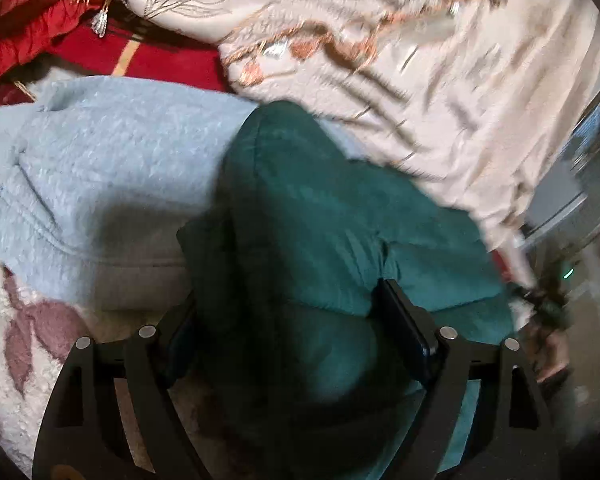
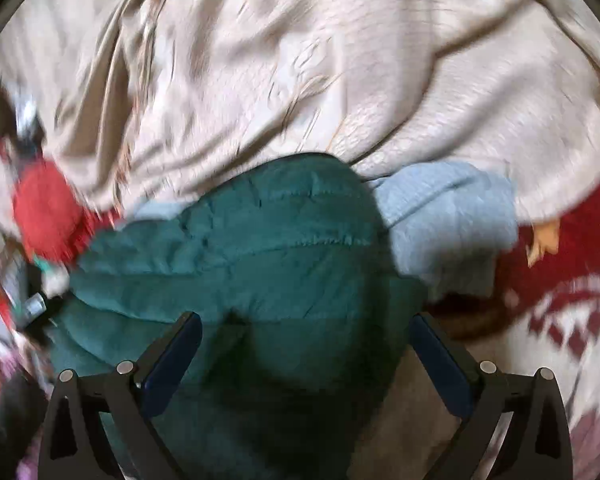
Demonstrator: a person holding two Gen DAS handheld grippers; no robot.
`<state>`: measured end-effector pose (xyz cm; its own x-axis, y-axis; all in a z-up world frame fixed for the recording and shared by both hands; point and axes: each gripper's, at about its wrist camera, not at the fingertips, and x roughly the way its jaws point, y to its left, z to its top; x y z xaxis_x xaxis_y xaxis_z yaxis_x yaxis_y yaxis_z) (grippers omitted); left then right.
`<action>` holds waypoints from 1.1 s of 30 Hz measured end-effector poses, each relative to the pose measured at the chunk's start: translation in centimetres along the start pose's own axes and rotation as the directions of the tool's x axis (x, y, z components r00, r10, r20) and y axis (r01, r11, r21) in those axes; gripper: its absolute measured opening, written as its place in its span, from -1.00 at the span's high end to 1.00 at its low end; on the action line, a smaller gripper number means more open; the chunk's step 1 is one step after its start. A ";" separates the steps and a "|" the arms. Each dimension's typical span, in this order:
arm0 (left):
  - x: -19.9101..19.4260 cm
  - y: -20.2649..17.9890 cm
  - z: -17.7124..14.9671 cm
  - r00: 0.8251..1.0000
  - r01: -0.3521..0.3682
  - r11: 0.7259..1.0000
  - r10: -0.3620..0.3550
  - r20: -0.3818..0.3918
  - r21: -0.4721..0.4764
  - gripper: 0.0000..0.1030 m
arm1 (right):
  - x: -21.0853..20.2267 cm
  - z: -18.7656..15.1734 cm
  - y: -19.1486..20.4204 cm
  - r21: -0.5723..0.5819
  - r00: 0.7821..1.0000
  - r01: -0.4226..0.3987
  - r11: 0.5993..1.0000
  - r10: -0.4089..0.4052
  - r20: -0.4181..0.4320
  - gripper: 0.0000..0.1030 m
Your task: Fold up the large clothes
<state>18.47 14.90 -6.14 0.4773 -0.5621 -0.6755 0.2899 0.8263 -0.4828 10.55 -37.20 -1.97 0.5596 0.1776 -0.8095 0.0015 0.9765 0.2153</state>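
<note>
The left hand-held gripper (image 1: 288,312) is standing wide open over the green garment (image 1: 300,216), its jaws straddling a bunched ridge of the cloth. Its left pad is lying partly hidden behind the fabric, so whether it is pressing on the cloth cannot be told. The right hand-held gripper (image 2: 306,334) is also standing wide open, with the green garment (image 2: 240,248) bulging up between its jaws and neither pad (image 2: 172,356) squeezing it. The green garment is lying on a pale blue fleece (image 1: 100,168), just beside a cream embroidered cloth (image 1: 420,92) that is spreading across the far side. Red fabric (image 1: 152,56) is showing beyond the fleece.
</note>
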 end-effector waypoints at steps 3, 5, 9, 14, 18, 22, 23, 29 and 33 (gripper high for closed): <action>0.2 -0.7 -0.5 0.998 -0.062 0.997 0.061 0.024 0.044 -0.65 | 2.0 -0.5 -2.6 0.113 0.997 -0.047 0.992 0.053 -0.052 -0.99; 0.3 -0.4 -0.8 0.998 -0.061 0.998 0.060 0.031 0.036 -0.66 | 2.7 -1.0 -4.5 0.220 0.989 -0.119 0.968 0.134 -0.058 -1.00; 0.4 0.1 -1.1 0.998 -0.051 0.998 0.050 0.037 0.023 -0.67 | 2.7 -1.8 -5.1 0.228 0.980 -0.184 0.956 0.196 -0.032 -1.00; 0.4 0.4 -1.2 0.999 -0.033 0.999 0.032 0.041 0.008 -0.68 | 2.9 -2.5 -6.2 0.255 0.962 -0.266 0.930 0.273 0.010 -1.00; 0.4 0.8 -1.3 0.999 -0.015 1.000 0.015 0.041 -0.007 -0.71 | 3.2 -2.6 -6.2 0.260 0.945 -0.325 0.910 0.322 0.053 -1.00; 0.3 0.8 -1.3 0.999 -0.012 1.000 0.012 0.047 -0.011 -0.70 | 2.2 -2.0 -4.7 0.141 0.911 -0.410 0.901 0.398 0.104 -0.52; 0.3 0.8 -1.3 0.999 -0.011 1.000 0.012 0.049 -0.011 -0.70 | 2.2 -2.0 -4.6 0.141 0.917 -0.398 0.907 0.388 0.092 -0.51; 0.2 0.6 -1.4 0.998 -0.008 1.000 0.009 0.057 -0.008 -0.67 | 3.4 -2.1 -4.2 0.187 0.923 -0.380 0.906 0.383 0.022 -0.60; 0.0 0.4 -1.4 0.998 -0.013 1.000 0.013 0.063 -0.002 -0.51 | 2.8 -1.7 -3.2 0.126 0.932 -0.362 0.924 0.360 0.039 -0.42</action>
<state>17.41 15.15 -7.09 0.5326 -0.5479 -0.6451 0.2817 0.8335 -0.4753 10.67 -39.65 -5.82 0.5547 0.5123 -0.6556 -0.0969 0.8224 0.5607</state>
